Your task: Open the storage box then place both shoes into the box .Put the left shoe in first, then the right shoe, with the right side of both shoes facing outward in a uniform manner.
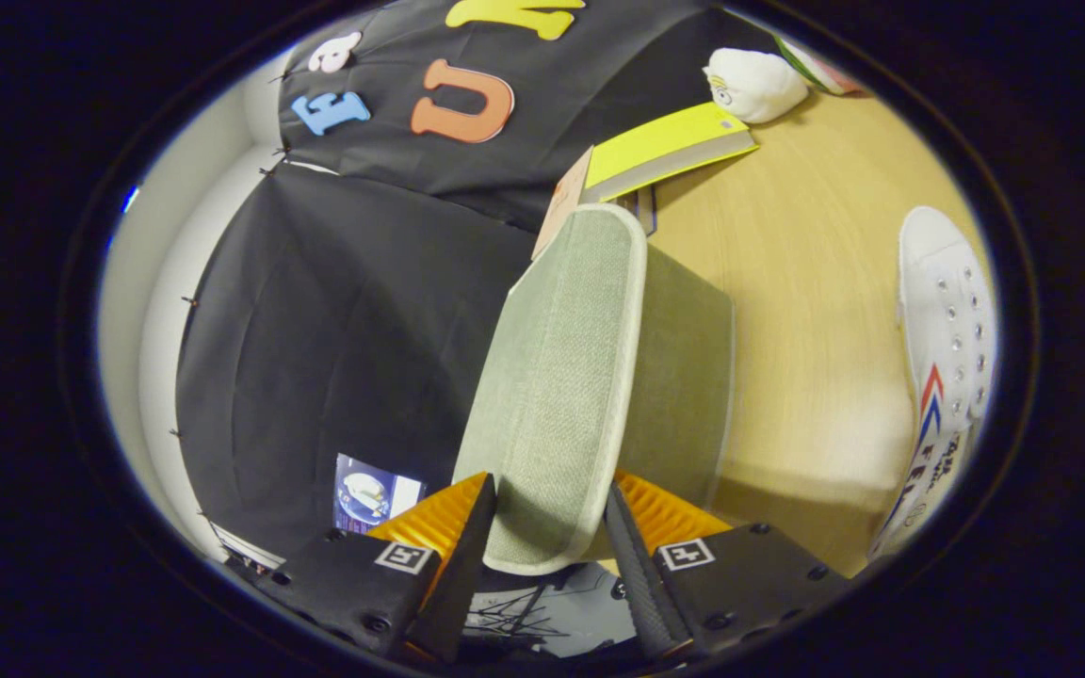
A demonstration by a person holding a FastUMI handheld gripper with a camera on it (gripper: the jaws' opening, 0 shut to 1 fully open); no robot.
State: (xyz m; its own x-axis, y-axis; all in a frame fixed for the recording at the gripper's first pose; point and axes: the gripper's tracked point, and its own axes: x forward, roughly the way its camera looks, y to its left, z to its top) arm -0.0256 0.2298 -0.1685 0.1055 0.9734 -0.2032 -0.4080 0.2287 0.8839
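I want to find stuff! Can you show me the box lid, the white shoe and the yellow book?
box lid [557, 395], gripper view, on its fabric face, between the tool's fingers.
white shoe [947, 330], gripper view, on the eyelet part.
yellow book [660, 143], gripper view, on its cover.

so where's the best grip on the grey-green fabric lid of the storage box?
The grey-green fabric lid is a flat padded panel with a pale piped rim, seen edge-on. Take its free rounded end, one finger on each broad face, coming in along the panel's length. That is how the gripper sits now, both fingers pressing the end. The storage box body lies behind it on the wooden table.
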